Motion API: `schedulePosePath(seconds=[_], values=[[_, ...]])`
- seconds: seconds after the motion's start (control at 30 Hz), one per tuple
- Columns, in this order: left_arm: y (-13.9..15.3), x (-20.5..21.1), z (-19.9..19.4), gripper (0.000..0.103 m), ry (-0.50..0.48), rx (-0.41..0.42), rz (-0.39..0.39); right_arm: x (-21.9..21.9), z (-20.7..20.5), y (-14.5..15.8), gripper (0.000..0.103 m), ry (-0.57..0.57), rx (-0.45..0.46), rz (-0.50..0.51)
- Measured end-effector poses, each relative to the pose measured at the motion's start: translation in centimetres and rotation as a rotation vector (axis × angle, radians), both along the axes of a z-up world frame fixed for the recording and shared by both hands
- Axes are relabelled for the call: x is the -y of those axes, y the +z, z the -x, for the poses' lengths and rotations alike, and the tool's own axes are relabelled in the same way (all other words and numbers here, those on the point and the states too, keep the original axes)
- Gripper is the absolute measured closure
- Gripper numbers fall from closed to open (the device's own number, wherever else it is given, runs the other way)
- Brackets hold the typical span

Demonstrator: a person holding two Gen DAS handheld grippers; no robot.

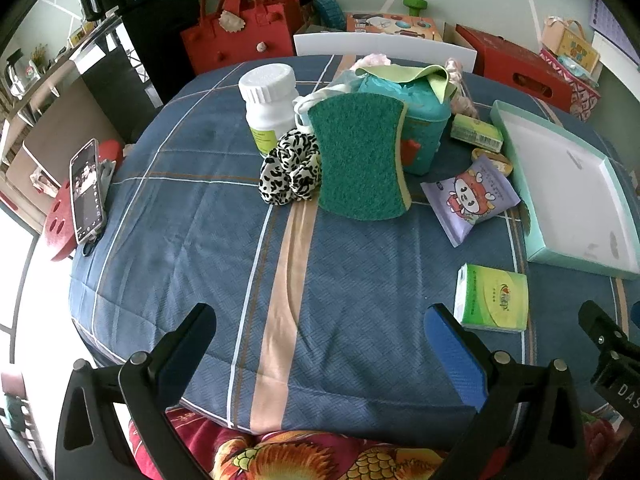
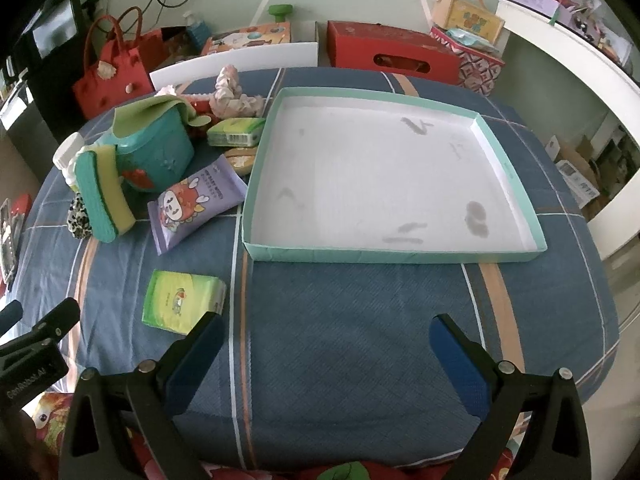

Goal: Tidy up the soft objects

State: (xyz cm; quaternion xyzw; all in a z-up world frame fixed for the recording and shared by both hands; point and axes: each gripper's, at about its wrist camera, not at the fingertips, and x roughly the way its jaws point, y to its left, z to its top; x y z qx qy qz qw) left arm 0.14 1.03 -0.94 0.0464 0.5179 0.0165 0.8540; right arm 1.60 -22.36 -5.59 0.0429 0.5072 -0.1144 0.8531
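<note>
While both claws hover low over the near edge of the desk (image 1: 200, 232), the left claw (image 1: 320, 332) gapes wide, holding nothing. Ahead of it: leopard-print scrunchie (image 1: 288, 172) beside a white bottle (image 1: 270, 100); green-and-yellow sponge (image 1: 360, 160) propped upright against a teal tub (image 1: 424, 136); purple wipes pack (image 1: 468, 198); green tissue pack (image 1: 494, 298). Right claw (image 2: 326, 338) likewise spread, unladen, facing the shallow mint-rimmed tray (image 2: 400, 256).
</note>
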Motion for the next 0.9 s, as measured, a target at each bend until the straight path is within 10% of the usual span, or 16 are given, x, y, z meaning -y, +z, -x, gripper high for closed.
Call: schedulePosePath(seconds=[0.9], values=[[-2.1,-5.7,-6.2,0.000,0.082,-0.131,0.109,-8.2,-7.4,-5.9,0.000,0.171,-0.229,-0.144]])
